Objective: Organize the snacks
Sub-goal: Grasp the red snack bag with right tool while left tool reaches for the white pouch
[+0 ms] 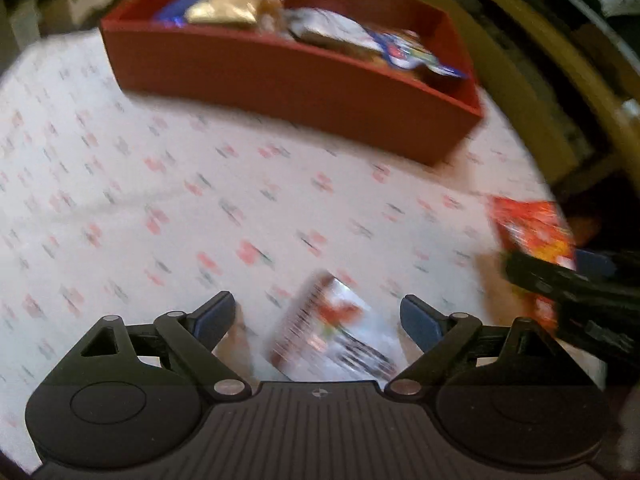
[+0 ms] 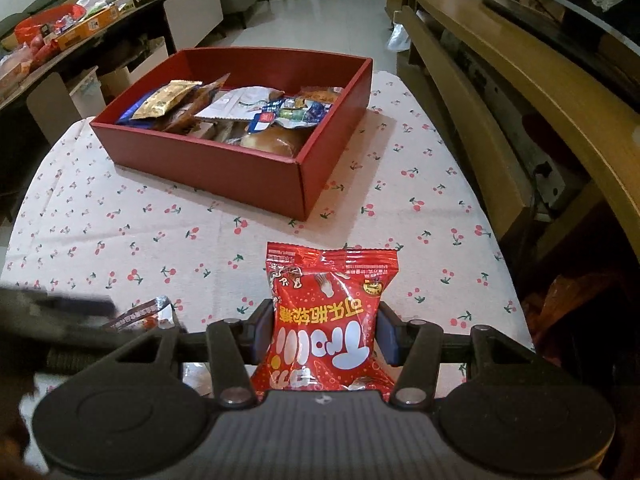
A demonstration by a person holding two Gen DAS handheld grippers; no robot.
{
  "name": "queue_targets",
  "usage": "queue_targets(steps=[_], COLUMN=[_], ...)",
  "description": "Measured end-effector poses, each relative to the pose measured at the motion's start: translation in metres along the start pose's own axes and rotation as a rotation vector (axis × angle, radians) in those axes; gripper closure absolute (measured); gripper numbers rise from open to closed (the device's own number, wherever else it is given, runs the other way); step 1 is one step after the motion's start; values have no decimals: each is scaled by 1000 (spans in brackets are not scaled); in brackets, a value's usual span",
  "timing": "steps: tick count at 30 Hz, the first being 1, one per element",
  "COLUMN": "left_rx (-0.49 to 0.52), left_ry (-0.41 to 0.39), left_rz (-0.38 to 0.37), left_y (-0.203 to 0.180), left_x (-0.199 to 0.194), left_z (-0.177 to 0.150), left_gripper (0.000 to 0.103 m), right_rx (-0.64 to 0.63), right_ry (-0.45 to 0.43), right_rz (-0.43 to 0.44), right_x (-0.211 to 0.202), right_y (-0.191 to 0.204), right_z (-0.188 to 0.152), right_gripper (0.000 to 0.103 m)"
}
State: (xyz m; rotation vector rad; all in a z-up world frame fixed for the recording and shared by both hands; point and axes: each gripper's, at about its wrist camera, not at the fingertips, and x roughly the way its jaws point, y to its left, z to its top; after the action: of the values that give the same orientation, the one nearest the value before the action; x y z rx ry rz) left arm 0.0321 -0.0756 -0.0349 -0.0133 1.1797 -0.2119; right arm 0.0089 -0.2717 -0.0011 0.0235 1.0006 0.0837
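Note:
A red box [image 2: 256, 176] holding several snack packets stands on the cherry-print tablecloth [image 2: 120, 232]; it also shows in the left wrist view [image 1: 288, 88]. My right gripper [image 2: 325, 334] is shut on a red candy bag [image 2: 332, 312], also seen at the right edge of the left wrist view [image 1: 532, 228]. My left gripper [image 1: 318, 320] is open, its fingers on either side of a silver-and-brown snack packet [image 1: 336, 332] lying on the cloth. That packet shows in the right wrist view [image 2: 148, 316], beside the blurred left gripper [image 2: 60, 308].
A yellow wooden cabinet [image 2: 520, 80] runs along the right side of the table. A dark side table with more snacks and boxes [image 2: 80, 16] stands at the far left. The table edge is close on the right [image 2: 516, 300].

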Motion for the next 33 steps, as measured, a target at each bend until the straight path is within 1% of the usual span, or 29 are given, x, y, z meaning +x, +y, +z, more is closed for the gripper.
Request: queue_targets(steps=[1, 2, 3, 5, 6, 7, 9, 10, 12, 15, 17, 18, 21, 22, 24, 26, 27, 29, 33], left_rx=[26, 38, 33, -2, 1, 29, 146, 200, 249, 253, 265, 261, 202, 204, 252, 314, 320, 326, 301], left_ry=[-12, -16, -14, -25, -29, -27, -11, -2, 5, 18, 40, 50, 77, 84, 82, 73, 66, 49, 57], left_rz=[52, 87, 98, 41, 13, -14, -53, -54, -53, -80, -92, -89, -88, -81, -41, -10, -5, 0, -23], left_y=[1, 2, 6, 12, 11, 6, -8, -14, -25, -32, -35, -36, -36, -37, -44, -51, -51, -48, -34], left_x=[3, 4, 4, -6, -11, -15, -20, -19, -17, -14, -12, -9, 0, 6, 12, 13, 13, 9, 1], left_z=[4, 7, 9, 6, 3, -1, -6, -6, -8, -8, -12, -14, -18, -18, -21, -25, -27, -30, -29], left_gripper=[10, 10, 12, 11, 10, 9, 8, 7, 7, 6, 5, 4, 2, 2, 1, 2, 5, 11, 19], right_rx=[-1, -2, -2, 0, 1, 2, 0, -1, -4, -1, 0, -2, -6, -9, -12, -11, -9, -7, -14], right_ry=[2, 2, 2, 3, 3, 3, 1, 0, 2, 3, 3, 3, 1, -1, 1, 4, 5, 2, -7], right_rz=[0, 0, 1, 5, 5, 6, 10, 11, 10, 11, 14, 13, 19, 22, 24, 21, 19, 19, 26], right_x=[1, 1, 1, 1, 1, 1, 0, -1, -1, -2, -1, -1, -2, -3, -3, -2, -2, -2, -5], right_y=[1, 1, 1, 1, 1, 0, 1, 2, 2, 1, 0, 0, 1, 1, 2, 1, 1, 1, 4], right_z=[0, 0, 0, 0, 0, 0, 0, 0, -1, 0, 0, 0, 0, 0, 0, -1, -1, 0, 0], right_gripper=[35, 35, 35, 35, 35, 35, 35, 35, 35, 35, 35, 35, 35, 35, 35, 35, 35, 35, 35])
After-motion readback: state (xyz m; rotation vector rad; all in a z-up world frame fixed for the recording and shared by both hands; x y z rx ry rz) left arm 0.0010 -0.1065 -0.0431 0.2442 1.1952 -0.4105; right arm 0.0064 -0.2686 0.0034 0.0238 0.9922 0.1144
